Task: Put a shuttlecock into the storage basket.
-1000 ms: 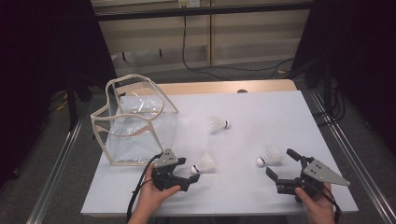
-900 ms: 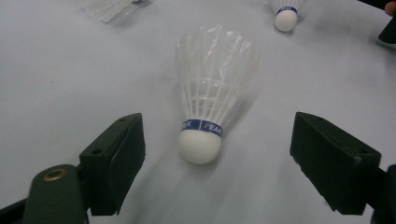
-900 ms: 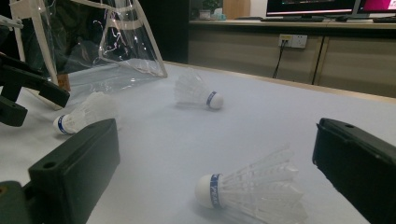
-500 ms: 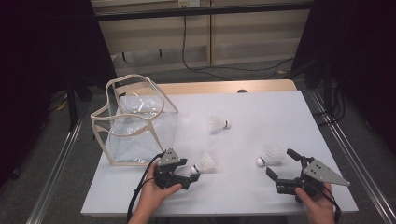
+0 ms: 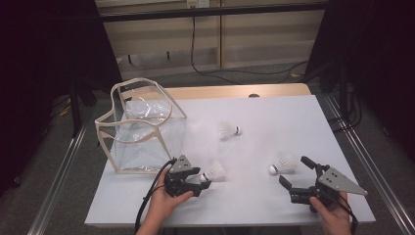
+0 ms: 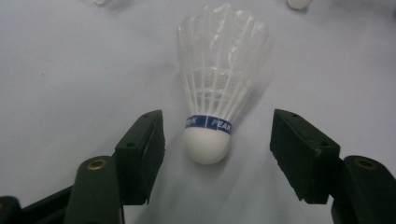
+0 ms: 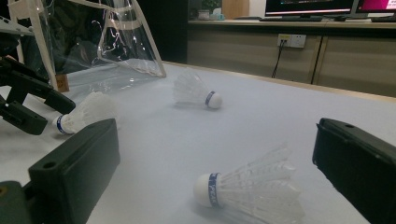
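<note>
Left gripper is set at the near-left of the white table, jaws straddling the cork end of the near shuttlecock; the jaws have just been closing, but the left gripper view shows clear gaps on both sides of the cork, so nothing is gripped yet. That shuttlecock lies on its side just right of the clear bag, cork toward the gripper, feathers pointing away. Right gripper is held at the near-right, jaws wide apart and empty, with a second shuttlecock lying on the table between and just beyond them, untouched. A third shuttlecock lies farther back, mid-table, well apart from both. Risks, as judged: the cork is round and smooth, and it sits closer to one pad than the other, so first contact could come one-sided and the shuttlecock could be pushed or rolled sideways out of the jaws. If the jaws are shut too far forward, the feather skirt would be caught instead and crushed. A pinch on only the cork tip could let it squirt out forward. On a later carry to the bag, the floppy rim could be snagged by the feathers. The trailing cable near the bag corner could also be dragged into it.
</note>
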Action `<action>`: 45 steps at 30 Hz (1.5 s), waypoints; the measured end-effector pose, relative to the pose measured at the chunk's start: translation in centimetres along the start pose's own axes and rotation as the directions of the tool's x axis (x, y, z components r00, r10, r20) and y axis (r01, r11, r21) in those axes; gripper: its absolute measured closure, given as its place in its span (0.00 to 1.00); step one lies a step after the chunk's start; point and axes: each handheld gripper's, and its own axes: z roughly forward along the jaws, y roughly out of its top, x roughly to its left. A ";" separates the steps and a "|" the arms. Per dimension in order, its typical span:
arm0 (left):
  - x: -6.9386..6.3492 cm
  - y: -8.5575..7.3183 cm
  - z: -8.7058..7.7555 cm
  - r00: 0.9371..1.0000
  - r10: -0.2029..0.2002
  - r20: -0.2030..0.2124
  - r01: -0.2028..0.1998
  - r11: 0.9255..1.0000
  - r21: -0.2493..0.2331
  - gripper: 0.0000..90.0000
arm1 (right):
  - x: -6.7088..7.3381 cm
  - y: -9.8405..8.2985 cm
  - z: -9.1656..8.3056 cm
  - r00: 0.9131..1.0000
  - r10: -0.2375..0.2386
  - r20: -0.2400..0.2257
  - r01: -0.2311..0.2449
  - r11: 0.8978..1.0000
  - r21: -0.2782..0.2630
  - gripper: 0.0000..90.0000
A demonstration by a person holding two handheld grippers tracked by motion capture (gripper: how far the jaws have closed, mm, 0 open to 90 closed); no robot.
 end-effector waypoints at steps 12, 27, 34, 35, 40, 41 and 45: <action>-0.1 0.2 0.7 1.000 0.014 -0.007 -0.013 0.998 0.054 0.51 | 0.0 0.0 -0.1 1.000 0.003 -0.002 -0.003 1.000 0.003 0.01; 0.2 0.2 1.0 1.000 -0.003 -0.015 0.003 0.999 0.055 0.57 | 0.0 0.0 -0.1 1.000 0.000 0.001 0.000 1.000 0.000 0.01; 0.2 0.3 1.0 1.000 -0.001 -0.019 0.002 0.998 0.056 0.59 | 0.0 0.0 -0.1 1.000 0.000 0.000 0.000 1.000 0.000 0.01; 0.2 0.3 1.0 1.000 0.000 -0.019 0.001 0.998 0.056 0.59 | 0.0 0.1 -0.1 1.000 0.000 0.001 0.000 1.000 0.000 0.01; 0.2 0.3 1.0 1.000 0.004 -0.020 -0.003 0.998 0.057 0.61 | 0.0 0.1 -0.1 1.000 -0.002 0.003 0.002 1.000 -0.001 0.01; 0.2 0.3 1.0 1.000 0.003 -0.018 -0.002 0.998 0.057 0.61 | 0.0 0.1 -0.1 1.000 0.001 0.002 -0.001 1.000 -0.001 0.01; 0.2 0.3 1.0 1.000 0.004 -0.014 -0.003 0.998 0.058 0.63 | 0.0 0.1 -0.2 1.000 -0.002 0.002 0.002 1.000 0.002 0.01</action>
